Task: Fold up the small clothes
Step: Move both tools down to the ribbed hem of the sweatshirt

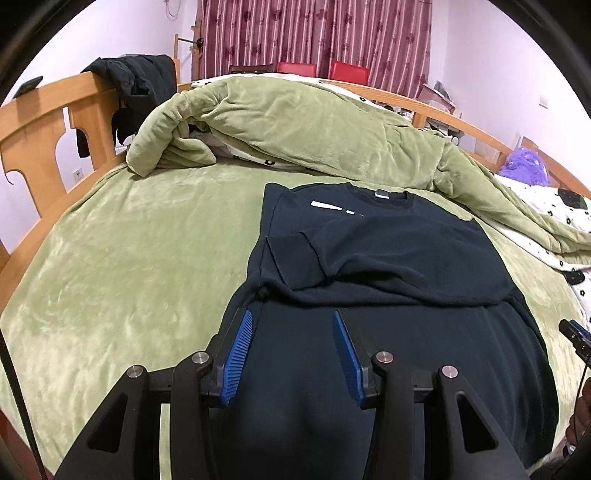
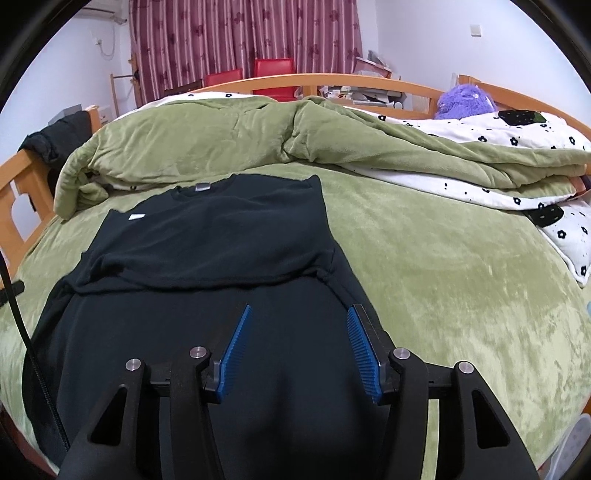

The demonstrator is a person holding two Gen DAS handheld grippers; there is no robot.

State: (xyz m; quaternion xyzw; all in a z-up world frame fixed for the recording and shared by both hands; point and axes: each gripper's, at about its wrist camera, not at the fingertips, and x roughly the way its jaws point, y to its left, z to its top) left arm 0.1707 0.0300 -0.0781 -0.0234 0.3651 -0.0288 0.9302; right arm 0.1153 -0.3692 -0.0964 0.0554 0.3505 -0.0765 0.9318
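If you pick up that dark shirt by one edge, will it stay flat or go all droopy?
Probably droopy: the dark shirt already lies in soft folds with wrinkled sleeves. It likely weighs little, being thin cloth. On the fuzzy green blanket it would probably drag and bunch rather than slide.

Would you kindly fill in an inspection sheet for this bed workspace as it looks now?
Surface: green bed cover, smooth.
Job's things: dark shirt lying flat, sleeves folded in, collar at the far end.
Clutter: rumpled green quilt; purple plush toy.
Tongs: left tongs and right tongs open above the shirt, holding nothing.
Cables: black cable at the picture's left edge.
Surroundings: wooden bed frame, red curtain, black jacket on the frame.
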